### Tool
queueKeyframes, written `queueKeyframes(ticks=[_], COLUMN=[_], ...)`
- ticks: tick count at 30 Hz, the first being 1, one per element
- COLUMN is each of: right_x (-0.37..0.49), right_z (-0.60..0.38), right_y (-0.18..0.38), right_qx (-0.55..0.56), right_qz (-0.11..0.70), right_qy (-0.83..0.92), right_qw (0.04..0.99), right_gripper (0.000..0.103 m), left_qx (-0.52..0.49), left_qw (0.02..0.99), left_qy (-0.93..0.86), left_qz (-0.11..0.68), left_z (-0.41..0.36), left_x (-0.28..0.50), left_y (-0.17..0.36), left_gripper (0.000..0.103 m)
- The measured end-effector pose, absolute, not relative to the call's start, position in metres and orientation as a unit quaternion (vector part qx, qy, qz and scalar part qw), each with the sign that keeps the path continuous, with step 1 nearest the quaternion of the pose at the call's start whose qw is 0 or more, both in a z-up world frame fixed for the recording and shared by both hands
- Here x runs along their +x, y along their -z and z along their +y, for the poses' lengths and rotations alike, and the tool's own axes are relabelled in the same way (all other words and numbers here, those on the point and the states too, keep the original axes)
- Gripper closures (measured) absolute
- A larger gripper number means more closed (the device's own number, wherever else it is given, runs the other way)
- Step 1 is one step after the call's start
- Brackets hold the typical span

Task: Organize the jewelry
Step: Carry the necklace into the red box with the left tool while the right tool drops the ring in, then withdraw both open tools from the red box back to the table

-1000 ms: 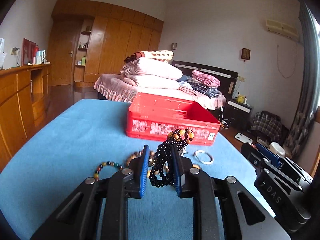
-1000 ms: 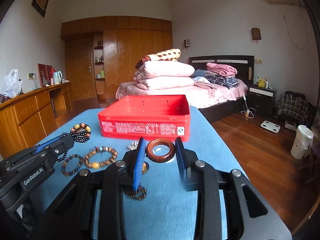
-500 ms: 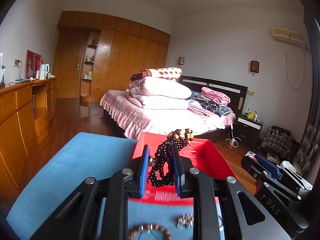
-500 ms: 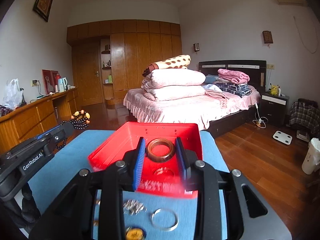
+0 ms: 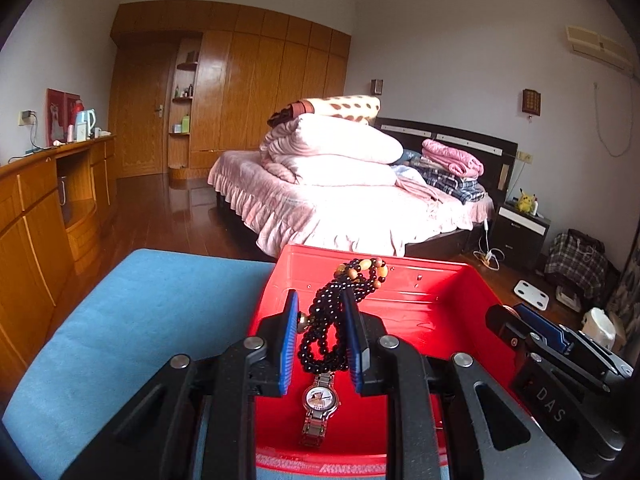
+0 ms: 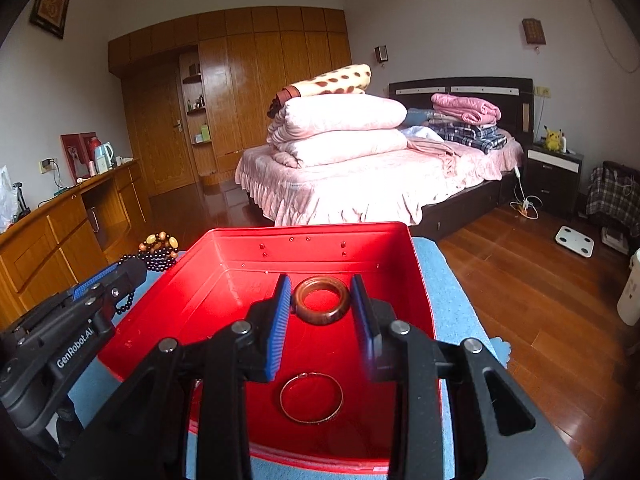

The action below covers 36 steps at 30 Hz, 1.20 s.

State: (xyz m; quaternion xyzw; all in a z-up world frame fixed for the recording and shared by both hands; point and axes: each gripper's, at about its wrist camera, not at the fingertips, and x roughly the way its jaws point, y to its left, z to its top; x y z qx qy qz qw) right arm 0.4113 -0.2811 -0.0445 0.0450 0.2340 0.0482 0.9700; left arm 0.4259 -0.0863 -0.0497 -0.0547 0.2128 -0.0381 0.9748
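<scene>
My left gripper [image 5: 320, 336] is shut on a black bead necklace [image 5: 340, 312] with tan beads at its top, held above the open red box [image 5: 420, 292]. A silver wristwatch [image 5: 320, 404] lies on the box floor below it. My right gripper [image 6: 322, 312] is shut on a brown wooden bangle [image 6: 322, 300], also over the red box [image 6: 248, 264]. A thin metal bangle [image 6: 311, 398] lies inside the box beneath it. In the right wrist view the left gripper [image 6: 116, 284] shows at the left with the bead necklace [image 6: 158, 252] hanging from it.
The box stands on a blue-covered table [image 5: 132, 312], whose far edge lies just past it. Beyond are a wooden floor [image 6: 520, 280], a bed [image 6: 360, 184] piled with folded quilts, and a long wooden cabinet [image 5: 44, 216] along the left wall.
Both grippers have travelled forward from the loose jewelry on the blue cloth to above the red box, each still holding its piece. The box now fills the lower part of both views.
</scene>
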Motion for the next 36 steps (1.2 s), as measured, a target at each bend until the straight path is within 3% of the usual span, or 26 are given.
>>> queueKeyframes(ticks=[3, 4, 7, 13, 21, 28, 36], right_x=[0.418, 0.418, 0.418, 0.402, 0.319, 0.233, 0.205], right_z=[-0.281, -0.282, -0.284, -0.296, -0.298, -0.283, -0.254], right_y=[0.049, 0.051, 0.049, 0.043, 0.031, 0.052, 0.093], right_qx=[0.043, 0.042, 0.047, 0.07, 0.079, 0.075, 0.052], right_qz=[0.245, 0.245, 0.24, 0.231, 0.21, 0.229, 0.279], right_qy=[-0.047, -0.046, -0.043, -0.048, -0.074, -0.089, -0.083], right_qw=[0.968, 0.968, 0.969, 0.969, 0.972, 0.966, 0.955], right_gripper=[0.072, 0.067, 0.062, 0.062, 0.062, 0.06, 0.056], left_qx=[-0.053, -0.053, -0.059, -0.078, -0.064, -0.057, -0.039], left_qw=[0.972, 0.971, 0.972, 0.975, 0.986, 0.99, 0.987], left_qy=[0.039, 0.038, 0.039, 0.039, 0.014, -0.01, -0.016], left_qz=[0.226, 0.229, 0.226, 0.203, 0.151, 0.129, 0.153], left_z=[-0.088, -0.089, -0.085, -0.066, -0.038, -0.025, -0.025], left_x=[0.436, 0.437, 0.434, 0.409, 0.324, 0.238, 0.193], left_y=[0.054, 0.055, 0.054, 0.032, 0.012, 0.032, 0.067], left_gripper=[0.079, 0.076, 0.06, 0.06, 0.055, 0.055, 0.055])
